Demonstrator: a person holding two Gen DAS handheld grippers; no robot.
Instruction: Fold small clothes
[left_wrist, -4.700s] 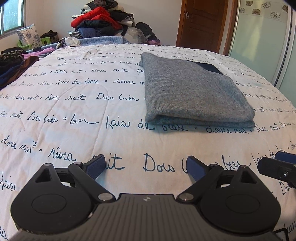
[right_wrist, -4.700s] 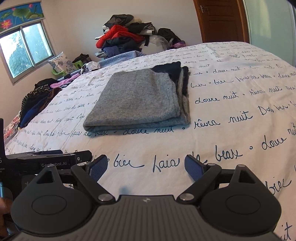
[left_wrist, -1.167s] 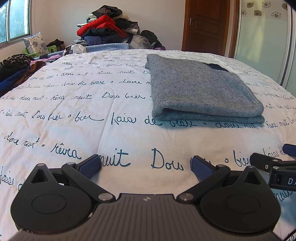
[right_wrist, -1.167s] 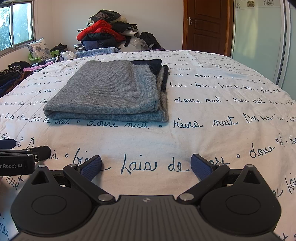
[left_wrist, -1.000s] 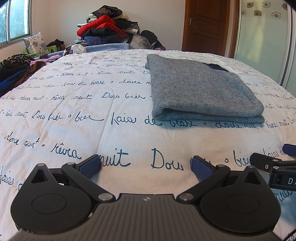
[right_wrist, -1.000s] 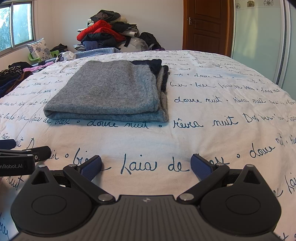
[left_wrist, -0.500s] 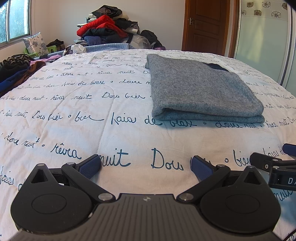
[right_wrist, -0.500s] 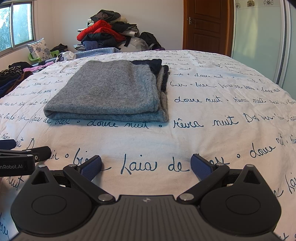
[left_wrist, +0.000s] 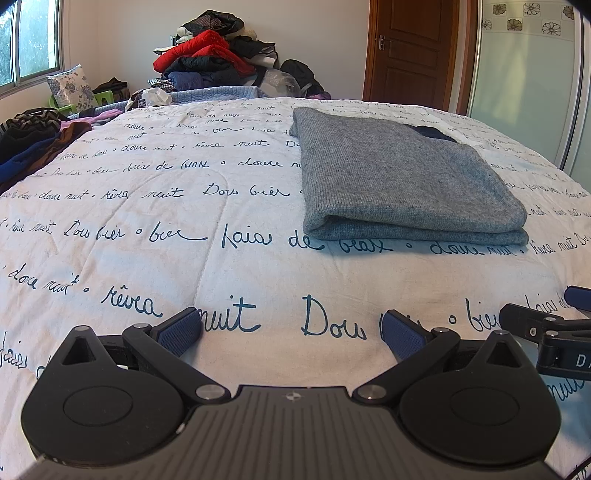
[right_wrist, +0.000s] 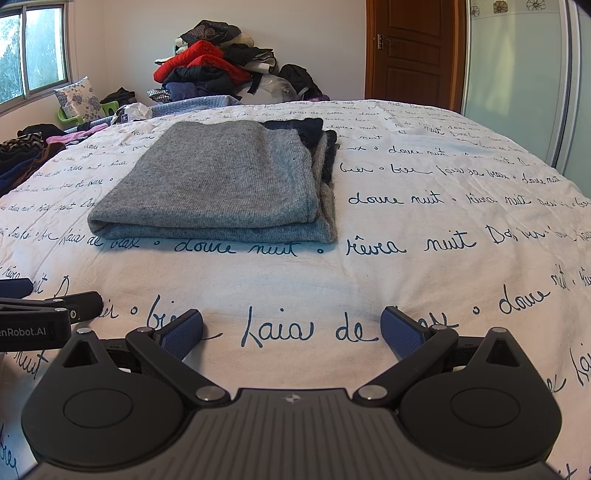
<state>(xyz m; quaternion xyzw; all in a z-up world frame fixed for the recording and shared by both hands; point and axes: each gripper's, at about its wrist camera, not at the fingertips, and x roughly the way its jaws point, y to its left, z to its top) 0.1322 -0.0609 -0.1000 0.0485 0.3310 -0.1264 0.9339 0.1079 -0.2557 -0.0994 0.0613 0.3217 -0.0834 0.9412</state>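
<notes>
Jumper (left_wrist: 402, 184): folded, mid-bed (left_wrist: 184, 258), beyond both grippers. Left gripper (left_wrist: 291, 330), right gripper (right_wrist: 291, 330): fingers apart, empty, unmoved this past second. We judge this fold finished.

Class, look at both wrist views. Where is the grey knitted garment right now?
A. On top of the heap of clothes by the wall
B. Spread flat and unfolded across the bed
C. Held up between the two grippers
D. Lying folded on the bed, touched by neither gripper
D. The grey knitted garment lies folded on the bedspread, while the left gripper and the right gripper are both open and short of it.
</notes>
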